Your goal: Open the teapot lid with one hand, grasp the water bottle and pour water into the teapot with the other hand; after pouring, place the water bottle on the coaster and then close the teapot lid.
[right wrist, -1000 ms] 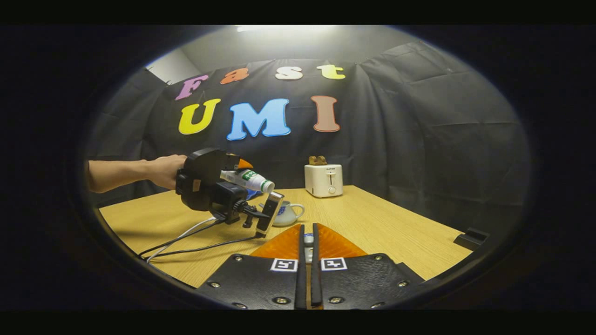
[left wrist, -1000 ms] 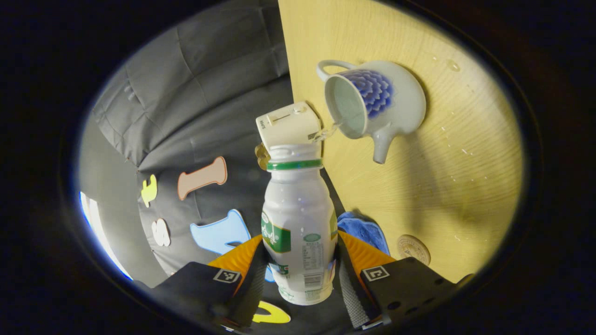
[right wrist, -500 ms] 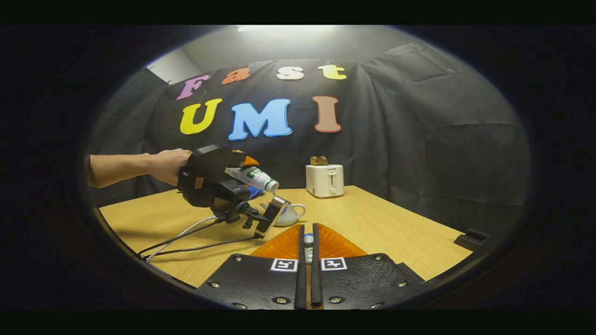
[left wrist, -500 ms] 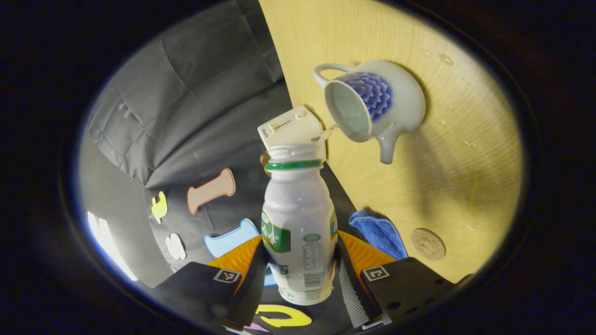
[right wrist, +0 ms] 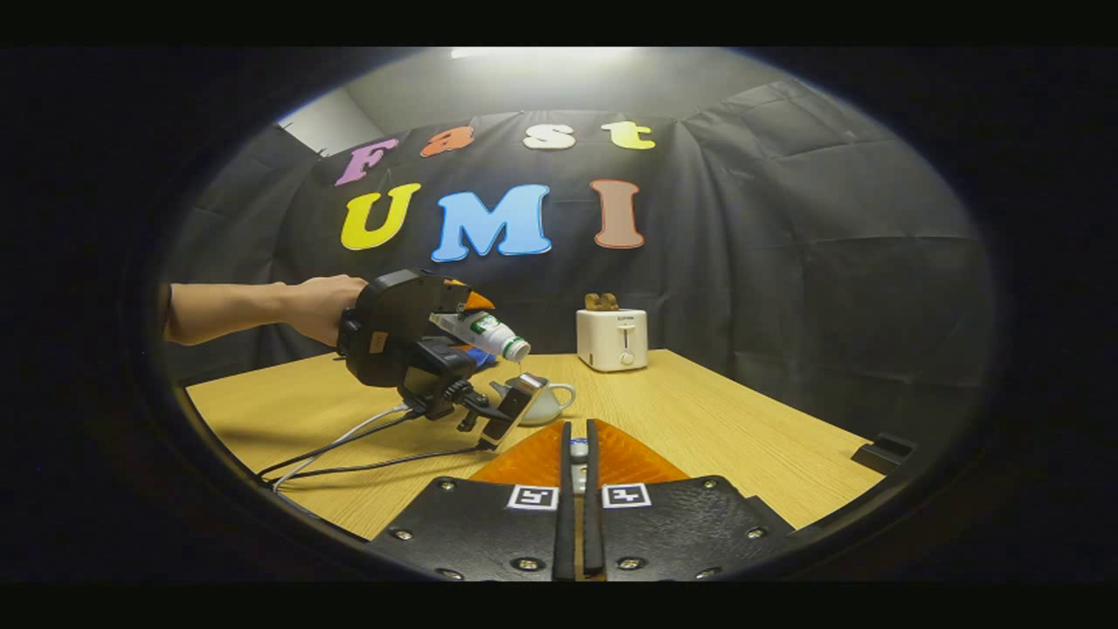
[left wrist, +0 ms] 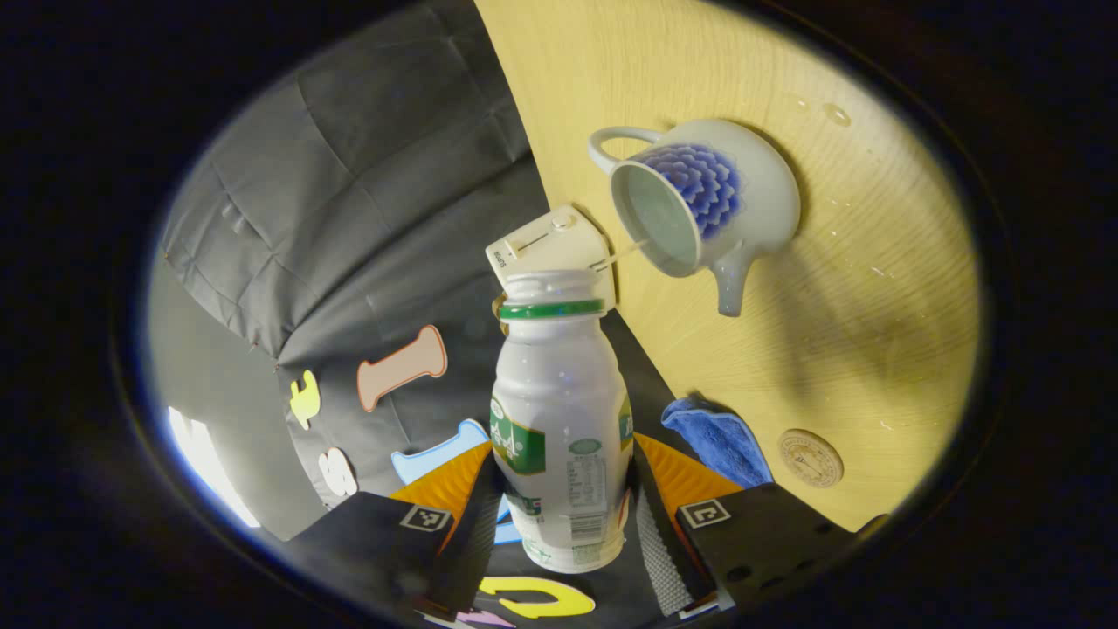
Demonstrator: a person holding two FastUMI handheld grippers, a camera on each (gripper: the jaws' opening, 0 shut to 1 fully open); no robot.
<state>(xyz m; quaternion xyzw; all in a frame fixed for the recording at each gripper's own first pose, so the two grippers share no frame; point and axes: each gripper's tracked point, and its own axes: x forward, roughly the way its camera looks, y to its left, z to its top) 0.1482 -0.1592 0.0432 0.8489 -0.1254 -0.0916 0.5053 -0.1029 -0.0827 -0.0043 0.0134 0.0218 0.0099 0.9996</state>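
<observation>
Pouring in progress: the left gripper (left wrist: 559, 515) has both fingers pressed against the lower body of the water bottle (left wrist: 559, 419), one on each side, and the bottle is tipped with its uncapped mouth toward the teapot (left wrist: 707, 205). In the left gripper view a thin stream of water (left wrist: 622, 255) runs from the bottle mouth into the teapot's open top; the lid is off. The teapot stands on the wooden table (left wrist: 856, 288), white with a blue petal pattern, handle on one side and spout on the other. Near it on the same table lie a round coaster (left wrist: 810, 458) and, just beside that, a blue cloth (left wrist: 716, 437); the two are apart from the teapot. A white toaster (left wrist: 550, 249) sits behind the bottle mouth in this view. In the right gripper view a hand (right wrist: 327, 306) holds the left gripper (right wrist: 479, 316) above the teapot (right wrist: 546, 402), bottle (right wrist: 485, 332) angled downward; cables (right wrist: 349, 450) trail over the table (right wrist: 699, 419). The right gripper (right wrist: 576, 459) hovers low over the table with its jaws nearly together on a small pale object, probably the teapot lid (right wrist: 578, 450), though it is too small to identify. The toaster (right wrist: 611, 339) stands at the far edge.
</observation>
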